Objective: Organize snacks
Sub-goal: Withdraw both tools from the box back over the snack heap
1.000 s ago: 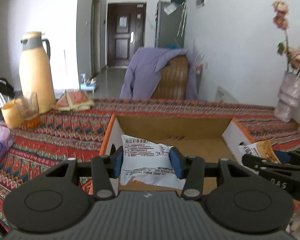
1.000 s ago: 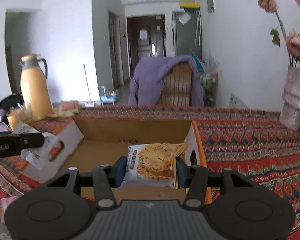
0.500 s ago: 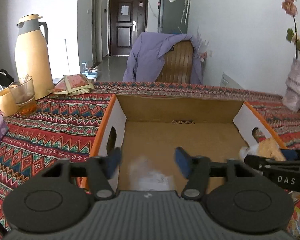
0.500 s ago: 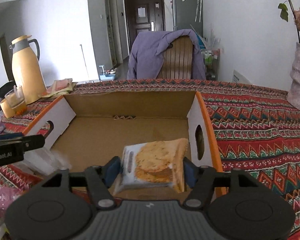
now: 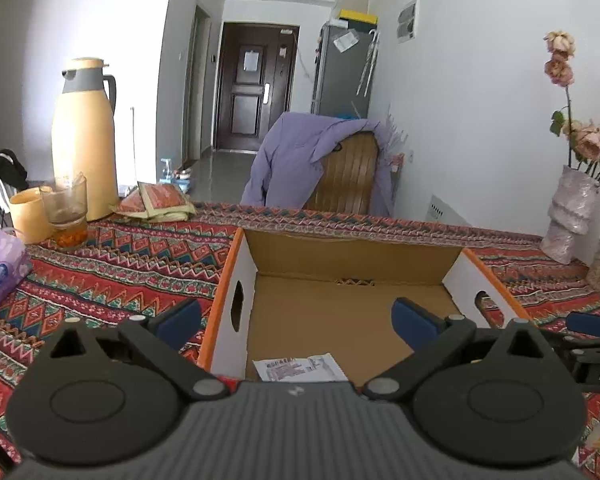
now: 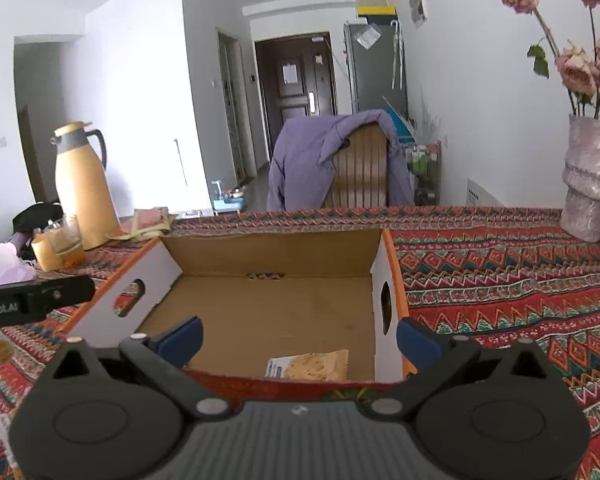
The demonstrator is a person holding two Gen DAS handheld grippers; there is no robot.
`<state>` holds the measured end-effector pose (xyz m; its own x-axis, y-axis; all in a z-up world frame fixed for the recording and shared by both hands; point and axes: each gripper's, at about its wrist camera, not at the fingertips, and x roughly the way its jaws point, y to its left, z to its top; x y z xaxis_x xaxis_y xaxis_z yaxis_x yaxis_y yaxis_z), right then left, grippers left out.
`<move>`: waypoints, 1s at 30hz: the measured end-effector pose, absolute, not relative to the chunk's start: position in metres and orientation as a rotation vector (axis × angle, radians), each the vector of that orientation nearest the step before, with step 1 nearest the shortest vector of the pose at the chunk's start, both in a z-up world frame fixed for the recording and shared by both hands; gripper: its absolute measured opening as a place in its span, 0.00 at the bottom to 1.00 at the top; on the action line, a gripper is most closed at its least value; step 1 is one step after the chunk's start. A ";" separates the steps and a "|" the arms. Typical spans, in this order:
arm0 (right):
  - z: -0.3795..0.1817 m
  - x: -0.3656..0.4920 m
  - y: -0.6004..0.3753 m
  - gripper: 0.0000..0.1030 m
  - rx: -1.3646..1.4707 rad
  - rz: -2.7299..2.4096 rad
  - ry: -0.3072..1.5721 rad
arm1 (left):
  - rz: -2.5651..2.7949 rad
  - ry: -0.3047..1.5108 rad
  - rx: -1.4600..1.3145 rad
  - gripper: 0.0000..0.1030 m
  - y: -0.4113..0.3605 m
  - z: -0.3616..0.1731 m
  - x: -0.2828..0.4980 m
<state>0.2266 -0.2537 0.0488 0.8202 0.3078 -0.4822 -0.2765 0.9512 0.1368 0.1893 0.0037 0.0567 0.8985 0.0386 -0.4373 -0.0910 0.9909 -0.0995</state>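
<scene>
Left gripper (image 5: 296, 316): jaws spread wide, having just been opening, nothing between the blue pads. It hangs over the near left corner of the cardboard box (image 5: 236, 268), with its left finger outside the box's left wall and its right finger over the box floor.

Right gripper (image 6: 298, 334): jaws likewise spread wide, having just been opening, with nothing gripped. Its left finger stands over the box floor; its right finger stands outside the box's right wall.

White snack packet (image 5: 300, 369): lies flat on the box floor at the near edge, toward the left wall, printed side up, free of both pads. Its near end is hidden behind the gripper body.

Biscuit packet (image 6: 309, 366): lies flat on the box floor at the near edge, close to the right wall, free of both pads.

The box is open-topped, with orange rims and an oval hand-hole in each white side wall. It rests on a red patterned tablecloth (image 6: 500, 288). The rest of its floor is bare.

Left of the box: a purple tissue pack (image 5: 0, 272), then farther back a glass cup (image 5: 66, 212), a yellow mug (image 5: 28, 214) and a tall yellow thermos (image 5: 85, 140), with folded sachets (image 5: 156, 200) beside it.

Right of the box, at the far table edge: a pale vase (image 6: 588, 184) of dried flowers.

Beyond the box and table: a wooden chair (image 6: 358, 168) draped with a purple jacket (image 6: 300, 160), then a dark door (image 6: 294, 80) down the hallway.
</scene>
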 end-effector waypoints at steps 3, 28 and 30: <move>0.053 0.211 -0.256 1.00 0.062 0.311 0.499 | 0.055 0.429 -0.122 1.00 0.002 0.059 0.174; 0.036 0.096 -0.265 1.00 0.053 0.349 0.444 | -0.022 0.413 -0.110 1.00 0.005 0.032 0.075; 0.032 0.093 -0.266 1.00 0.056 0.350 0.458 | -0.024 0.424 -0.114 1.00 0.006 0.028 0.071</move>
